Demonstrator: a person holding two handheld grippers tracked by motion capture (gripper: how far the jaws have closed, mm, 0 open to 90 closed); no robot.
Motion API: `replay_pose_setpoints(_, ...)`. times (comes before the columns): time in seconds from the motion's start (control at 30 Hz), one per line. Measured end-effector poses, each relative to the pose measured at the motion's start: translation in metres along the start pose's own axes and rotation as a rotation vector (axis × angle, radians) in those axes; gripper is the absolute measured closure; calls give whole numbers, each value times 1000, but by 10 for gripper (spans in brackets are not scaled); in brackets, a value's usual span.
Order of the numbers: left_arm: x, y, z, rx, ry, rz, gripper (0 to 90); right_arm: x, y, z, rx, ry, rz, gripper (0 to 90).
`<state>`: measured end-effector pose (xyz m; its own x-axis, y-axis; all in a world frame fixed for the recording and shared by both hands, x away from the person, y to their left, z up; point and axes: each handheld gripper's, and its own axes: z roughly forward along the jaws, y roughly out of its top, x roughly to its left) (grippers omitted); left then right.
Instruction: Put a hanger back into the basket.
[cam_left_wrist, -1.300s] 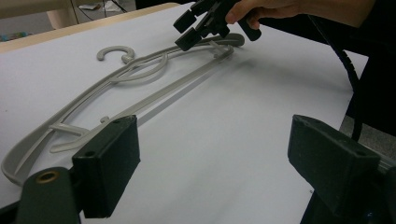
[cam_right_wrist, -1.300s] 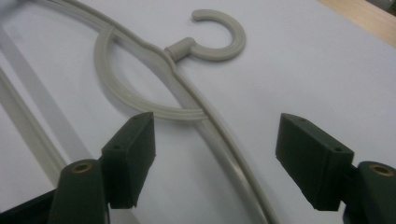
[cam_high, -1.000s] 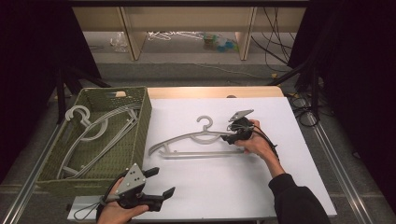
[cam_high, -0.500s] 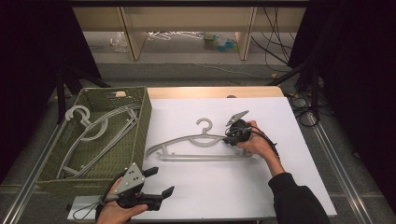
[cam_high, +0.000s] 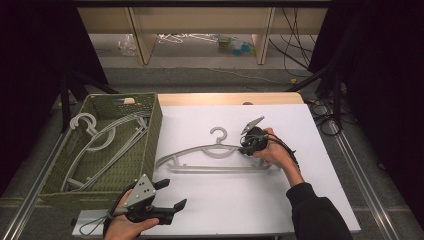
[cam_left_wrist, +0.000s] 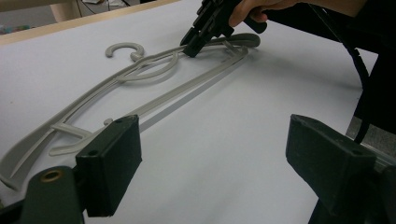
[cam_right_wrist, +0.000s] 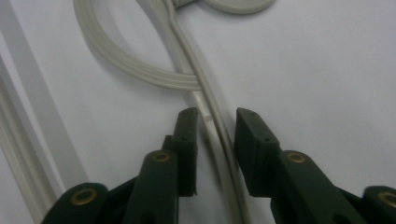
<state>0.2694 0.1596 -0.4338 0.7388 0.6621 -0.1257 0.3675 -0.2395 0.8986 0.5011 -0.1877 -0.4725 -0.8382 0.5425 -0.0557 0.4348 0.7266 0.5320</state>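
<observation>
The grey plastic hanger lies flat on the white table, about at its middle, hook pointing toward the far edge and its long straight bar toward the person. In the left gripper view the hanger runs slantwise from the lower left up to the far hand, with its hook open to the left.

The right gripper sits on the hanger's upper arm, just right of the hook, held by the person's right hand. In the right gripper view the right gripper has its 2 black jaws on either side of that thin arm, the arm running up between them toward the looped part near the neck. The jaws have just been closing on it. A narrow gap shows on each side of the arm, so the pads do not visibly press on it; the hanger rests on the table.

The left gripper hovers at the near left corner of the table, well apart from the hanger, in the person's left hand. In its own view the left gripper has its jaws spread wide with only bare table between them.

To the left of the table stands a green woven basket, touching or just beside the table's edge. Inside it lie more grey hangers, piled slantwise.
</observation>
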Motion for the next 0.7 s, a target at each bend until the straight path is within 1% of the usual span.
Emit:
replay_pose_setpoints(0.03, 0, 0, 0, 1, 3, -4, 181, 1, 1, 0, 1, 3, -9, 728)
replay_pose_setpoints(0.07, 1, 0, -1, 2, 4, 0, 181, 1, 1, 0, 11, 6, -19, 734)
replay_pose_setpoints(0.1, 1, 0, -2, 8, 11, 1, 182, 1, 2, 0, 8, 6, -28, 740)
replay_pose_setpoints(0.13, 1, 0, -2, 7, 12, -5, 182, 2, 2, 0, 14, 6, -45, 754)
replay_pose_setpoints(0.2, 3, 0, -2, 10, 14, 8, 185, 3, 3, 0, 17, 1, -75, 767)
replay_pose_setpoints(0.23, 3, -1, -2, 8, 13, -1, 185, 4, 3, 0, 15, 0, -88, 774)
replay_pose_setpoints(0.37, 3, 0, -1, 6, 12, -5, 187, 6, 4, 0, 20, 5, -148, 809)
replay_pose_setpoints(0.43, 3, 0, -2, 9, 13, -1, 187, 6, 4, 0, 22, 7, -169, 814)
replay_pose_setpoints(0.5, 4, 0, -1, 3, 15, -8, 187, 7, 4, -1, 22, 7, -184, 818)
replay_pose_setpoints(0.53, 4, 0, -1, 4, 15, -10, 187, 7, 4, -1, 20, 5, -198, 820)
replay_pose_setpoints(0.6, 5, 0, -2, 10, 17, -1, 187, 7, 4, -2, 20, 5, -215, 821)
replay_pose_setpoints(0.63, 5, 0, -2, 9, 17, -4, 188, 8, 3, -3, 24, 6, -219, 821)
replay_pose_setpoints(0.67, 5, 0, -3, 11, 24, -7, 187, 8, 3, -4, 27, -2, -234, 820)
replay_pose_setpoints(0.7, 6, 1, -3, 8, 21, 2, 188, 9, 2, -6, 33, -3, -233, 820)
